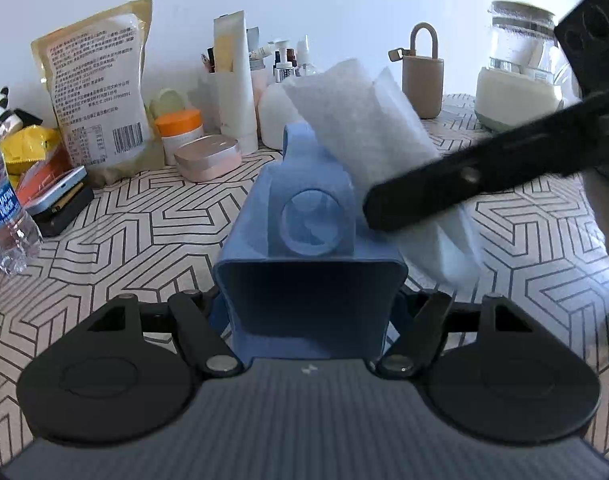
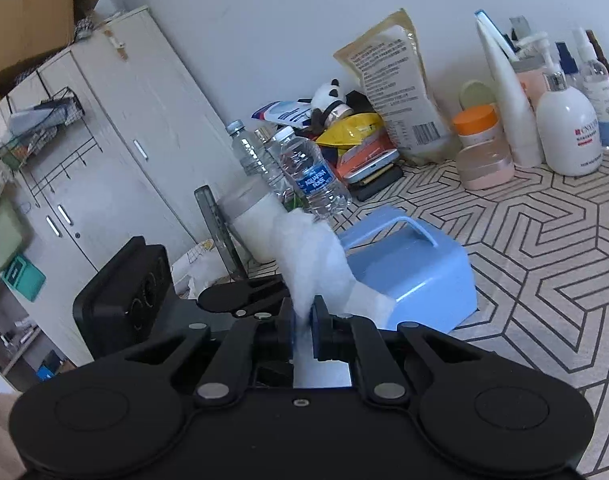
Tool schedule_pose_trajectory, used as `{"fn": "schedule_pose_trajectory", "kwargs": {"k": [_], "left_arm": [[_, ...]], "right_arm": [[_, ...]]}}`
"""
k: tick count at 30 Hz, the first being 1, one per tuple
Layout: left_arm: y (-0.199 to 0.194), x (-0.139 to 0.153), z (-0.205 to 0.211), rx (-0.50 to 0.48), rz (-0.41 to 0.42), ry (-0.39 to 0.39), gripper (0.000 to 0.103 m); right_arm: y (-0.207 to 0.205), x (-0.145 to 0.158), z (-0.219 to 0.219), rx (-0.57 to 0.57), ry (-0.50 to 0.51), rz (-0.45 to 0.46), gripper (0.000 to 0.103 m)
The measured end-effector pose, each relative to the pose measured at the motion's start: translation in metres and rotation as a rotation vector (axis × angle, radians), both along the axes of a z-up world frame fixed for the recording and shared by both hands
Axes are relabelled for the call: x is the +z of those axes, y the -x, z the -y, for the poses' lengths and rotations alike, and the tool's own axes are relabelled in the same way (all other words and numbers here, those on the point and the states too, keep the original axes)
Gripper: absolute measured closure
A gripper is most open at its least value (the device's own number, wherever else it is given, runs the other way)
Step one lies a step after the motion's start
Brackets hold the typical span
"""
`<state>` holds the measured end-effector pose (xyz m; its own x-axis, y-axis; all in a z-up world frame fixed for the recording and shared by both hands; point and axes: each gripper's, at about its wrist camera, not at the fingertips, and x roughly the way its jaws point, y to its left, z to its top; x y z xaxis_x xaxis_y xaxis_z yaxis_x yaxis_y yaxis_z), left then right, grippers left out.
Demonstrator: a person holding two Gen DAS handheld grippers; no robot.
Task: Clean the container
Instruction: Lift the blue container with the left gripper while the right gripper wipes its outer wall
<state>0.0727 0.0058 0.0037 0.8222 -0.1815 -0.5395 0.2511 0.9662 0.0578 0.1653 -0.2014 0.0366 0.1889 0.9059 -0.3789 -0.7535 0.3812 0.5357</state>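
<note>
A light blue container (image 1: pixel 308 280) with a handle and a round clear window lies on its side between the fingers of my left gripper (image 1: pixel 308 312), which is shut on it. In the right wrist view the blue container (image 2: pixel 416 280) rests on the patterned table. My right gripper (image 2: pixel 303 328) is shut on a white cloth (image 2: pixel 312 264), which stands up from the pads and touches the container's side. In the left wrist view the white cloth (image 1: pixel 364 132) lies against the container's upper right, with the right gripper's black finger (image 1: pixel 444 192) over it.
Patterned tablecloth (image 1: pixel 144 216). At the back stand a large pouch (image 1: pixel 96 92), jars, tubes, pump bottles (image 2: pixel 568 128), a beige case (image 1: pixel 422 76) and a kettle (image 1: pixel 516 68). Water bottles (image 2: pixel 312 172) stand to the left. A cabinet (image 2: pixel 116 140) stands beyond the table.
</note>
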Motion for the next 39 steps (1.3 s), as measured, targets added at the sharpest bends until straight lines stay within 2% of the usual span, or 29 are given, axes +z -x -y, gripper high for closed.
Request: {"fn": "schedule_pose_trajectory", "kwargs": {"k": [2, 6, 9, 14, 19, 23, 24, 26, 28, 34, 39], "left_arm": [[0.000, 0.000, 0.001, -0.001, 0.002, -0.010, 0.030], [-0.001, 0.000, -0.002, -0.001, -0.007, 0.008, 0.030], [0.000, 0.000, -0.001, 0.003, -0.005, 0.005, 0.030], [-0.001, 0.000, -0.004, 0.005, -0.013, 0.025, 0.030], [-0.003, 0.000, -0.009, 0.006, -0.023, 0.057, 0.030], [-0.007, 0.000, -0.019, 0.016, -0.050, 0.120, 0.030], [-0.008, 0.000, -0.024, 0.018, -0.057, 0.149, 0.030], [-0.009, 0.000, -0.028, 0.017, -0.064, 0.180, 0.030], [-0.009, 0.000, -0.027, 0.022, -0.061, 0.174, 0.030], [-0.009, 0.000, -0.030, 0.024, -0.062, 0.192, 0.030], [-0.010, -0.001, -0.026, 0.037, -0.062, 0.163, 0.030]], "right_arm": [[-0.001, 0.000, 0.005, -0.052, 0.046, 0.062, 0.095], [-0.016, -0.008, 0.016, -0.118, 0.051, 0.011, 0.094], [-0.022, -0.013, 0.017, -0.165, 0.112, 0.000, 0.092], [-0.026, -0.023, 0.008, -0.166, 0.165, -0.031, 0.091], [-0.025, -0.031, 0.000, -0.166, 0.225, -0.022, 0.091], [-0.025, -0.029, 0.006, -0.157, 0.167, -0.061, 0.091], [-0.025, -0.028, 0.009, -0.149, 0.127, -0.079, 0.091], [-0.031, -0.031, 0.018, -0.103, -0.025, -0.188, 0.090], [-0.034, -0.035, 0.021, -0.071, -0.103, -0.256, 0.090], [-0.029, -0.034, 0.016, -0.046, -0.108, -0.252, 0.088], [-0.028, -0.032, 0.011, -0.008, -0.148, -0.264, 0.088]]}}
